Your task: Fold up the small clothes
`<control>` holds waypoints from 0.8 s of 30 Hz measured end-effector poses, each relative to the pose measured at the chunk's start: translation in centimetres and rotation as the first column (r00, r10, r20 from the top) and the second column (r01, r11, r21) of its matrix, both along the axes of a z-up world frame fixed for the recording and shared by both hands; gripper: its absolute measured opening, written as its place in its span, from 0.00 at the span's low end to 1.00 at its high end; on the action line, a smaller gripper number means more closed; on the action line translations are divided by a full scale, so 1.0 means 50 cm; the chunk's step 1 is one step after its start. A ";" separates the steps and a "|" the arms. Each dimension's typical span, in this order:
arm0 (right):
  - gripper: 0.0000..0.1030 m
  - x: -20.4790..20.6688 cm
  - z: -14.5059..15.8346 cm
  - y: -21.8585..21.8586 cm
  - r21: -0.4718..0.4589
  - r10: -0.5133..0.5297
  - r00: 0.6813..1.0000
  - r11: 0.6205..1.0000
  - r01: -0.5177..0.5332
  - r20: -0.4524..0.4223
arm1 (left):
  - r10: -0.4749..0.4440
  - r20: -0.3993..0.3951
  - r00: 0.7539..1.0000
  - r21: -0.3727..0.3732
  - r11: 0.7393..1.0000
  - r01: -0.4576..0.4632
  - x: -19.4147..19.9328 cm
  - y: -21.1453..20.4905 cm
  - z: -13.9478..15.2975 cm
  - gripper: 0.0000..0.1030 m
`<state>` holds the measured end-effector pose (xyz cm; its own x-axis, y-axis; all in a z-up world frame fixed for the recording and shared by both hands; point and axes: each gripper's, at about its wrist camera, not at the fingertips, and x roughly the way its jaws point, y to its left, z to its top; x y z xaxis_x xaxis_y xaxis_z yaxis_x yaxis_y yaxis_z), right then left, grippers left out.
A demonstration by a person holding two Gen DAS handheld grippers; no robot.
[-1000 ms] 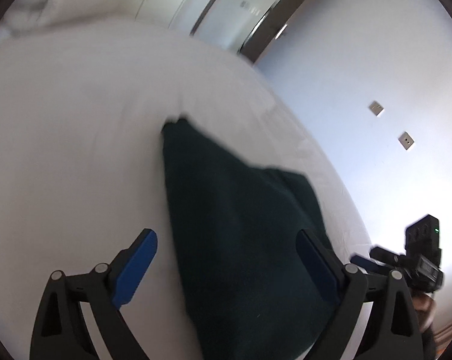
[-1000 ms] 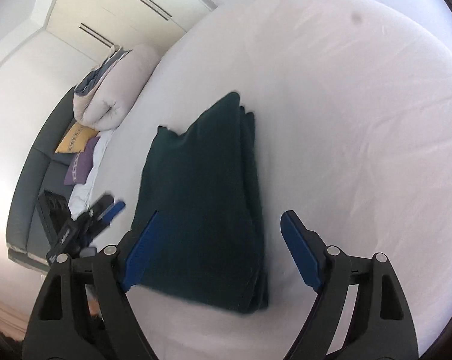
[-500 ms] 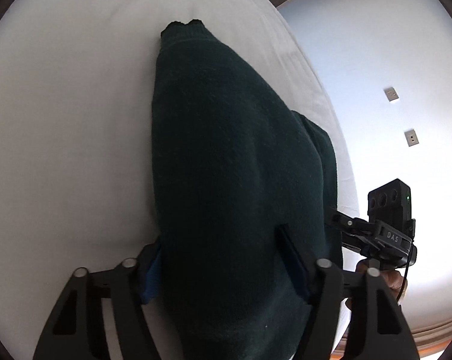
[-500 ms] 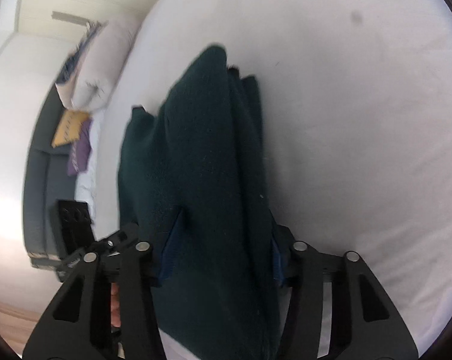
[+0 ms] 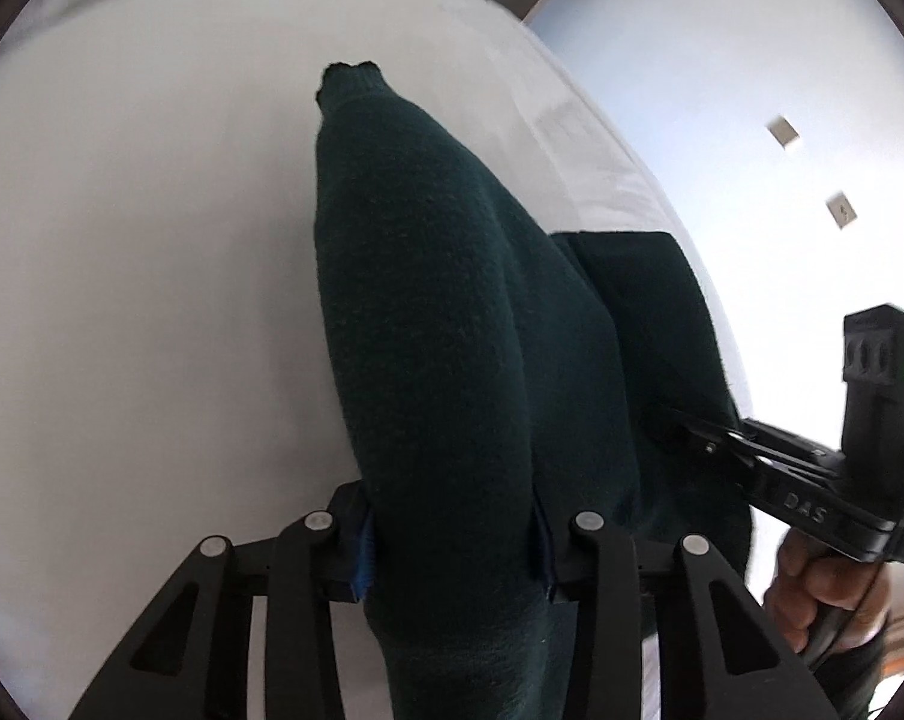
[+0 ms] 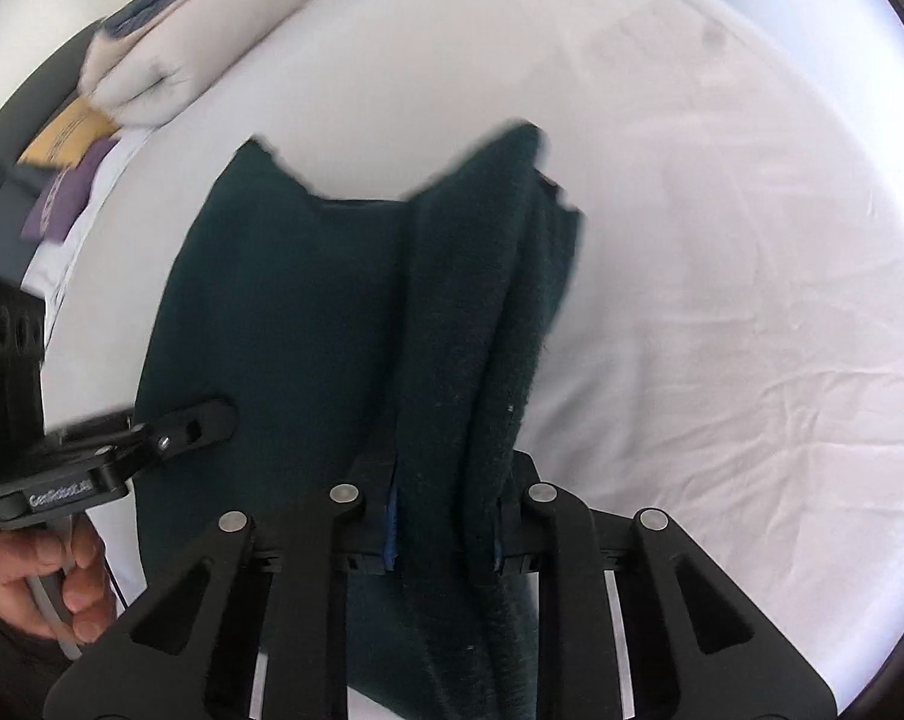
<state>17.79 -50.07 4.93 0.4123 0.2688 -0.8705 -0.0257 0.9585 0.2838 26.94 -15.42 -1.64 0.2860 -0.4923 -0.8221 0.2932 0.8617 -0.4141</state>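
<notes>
Nearest the left wrist lens, the dark green sweater (image 5: 446, 360) filled the view and hid most of the left gripper (image 5: 452, 546) — only slivers of the blue pads (image 5: 365, 558) showed. Jaws narrow, pinched on a thick fold of the knit. Right gripper (image 6: 446, 516) likewise closed tight on a bunched edge. The sweater lay on the white bed sheet (image 6: 721, 300), its near end lifted. Farther off in the right wrist view: a rolled duvet (image 6: 170, 66), yellow cushion (image 6: 68, 132) and purple cushion (image 6: 62, 198).
</notes>
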 end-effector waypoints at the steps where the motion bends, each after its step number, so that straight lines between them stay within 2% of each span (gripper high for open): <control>1: 0.19 -0.012 0.014 0.017 -0.007 0.009 1.000 1.000 -0.009 0.012 | -0.002 0.016 1.000 0.006 1.000 0.002 -0.015 0.020 0.018 0.40; 6: 0.19 -0.098 0.087 0.115 0.030 0.072 0.996 0.997 -0.074 0.059 | -0.019 0.063 0.998 0.049 0.999 0.016 -0.097 0.127 0.083 0.40; 11: 0.19 -0.179 0.106 0.220 0.043 0.157 0.986 0.986 -0.160 0.059 | 0.011 0.072 0.997 0.089 0.996 -0.018 -0.200 0.246 0.094 0.40; 17: 0.19 -0.252 0.062 0.330 0.093 0.194 0.981 0.976 -0.196 0.023 | 0.068 0.036 0.997 0.090 0.993 -0.071 -0.278 0.347 0.040 0.40; 21: 0.19 -0.280 0.011 0.379 0.145 0.194 0.981 0.971 -0.192 -0.002 | 0.101 0.007 0.995 0.101 0.990 -0.101 -0.295 0.394 -0.005 0.40; 24: 0.19 -0.293 -0.038 0.411 0.143 0.191 0.981 0.972 -0.186 -0.020 | 0.115 -0.022 0.993 0.116 0.987 -0.111 -0.294 0.411 -0.050 0.42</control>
